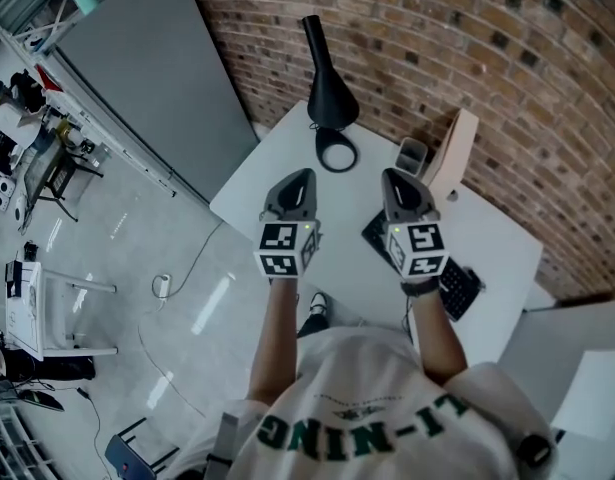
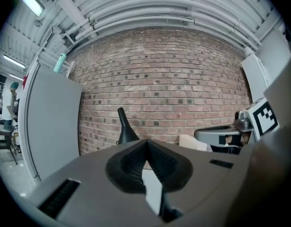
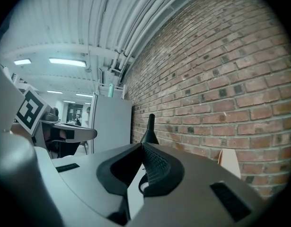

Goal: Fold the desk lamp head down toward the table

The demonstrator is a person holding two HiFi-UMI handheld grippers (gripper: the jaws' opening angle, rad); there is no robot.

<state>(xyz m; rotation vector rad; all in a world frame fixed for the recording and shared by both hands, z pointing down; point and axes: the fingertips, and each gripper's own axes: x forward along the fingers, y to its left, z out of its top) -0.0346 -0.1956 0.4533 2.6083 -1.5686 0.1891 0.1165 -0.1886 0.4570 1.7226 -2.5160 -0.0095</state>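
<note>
A black desk lamp stands at the far end of the white table, by the brick wall. It has a cone body with a thin stem rising from it. A black ring lies flat on the table in front of the cone. My left gripper and right gripper hover side by side over the table, short of the ring, both shut and empty. In the left gripper view the lamp rises just left of the closed tips. The right gripper view shows the lamp straight beyond the closed tips.
A black keyboard lies under the right hand. A small grey holder and a leaning beige board stand at the back right. A grey partition stands left of the table, and the brick wall runs behind it.
</note>
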